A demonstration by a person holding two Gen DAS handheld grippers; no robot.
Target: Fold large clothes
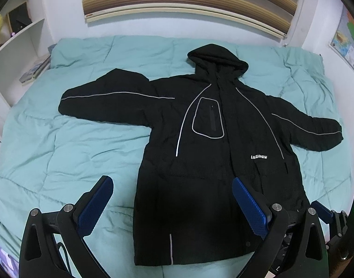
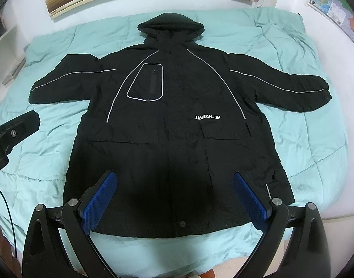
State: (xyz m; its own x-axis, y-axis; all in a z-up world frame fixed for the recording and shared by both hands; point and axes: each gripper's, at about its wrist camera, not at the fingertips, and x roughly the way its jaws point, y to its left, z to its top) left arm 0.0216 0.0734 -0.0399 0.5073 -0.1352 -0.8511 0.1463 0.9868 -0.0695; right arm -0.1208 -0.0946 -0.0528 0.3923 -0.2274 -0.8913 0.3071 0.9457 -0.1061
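Your left gripper (image 1: pixel 172 206): wide open, empty | your right gripper (image 2: pixel 174 201): wide open, empty | black jacket (image 2: pixel 177 120): flat mid-bed, hood toward bed's (image 2: pixel 316 139) far edge

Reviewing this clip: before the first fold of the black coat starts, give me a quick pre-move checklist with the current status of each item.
1. Coat lies flat, front up, on the quilt: ok.
2. Both sleeves spread outward: ok.
3. Hood laid flat above the collar: ok.
4. Left gripper open and empty: ok.
5. Right gripper open, empty, above the hem: ok.
6. Front closure fully fastened: cannot tell.
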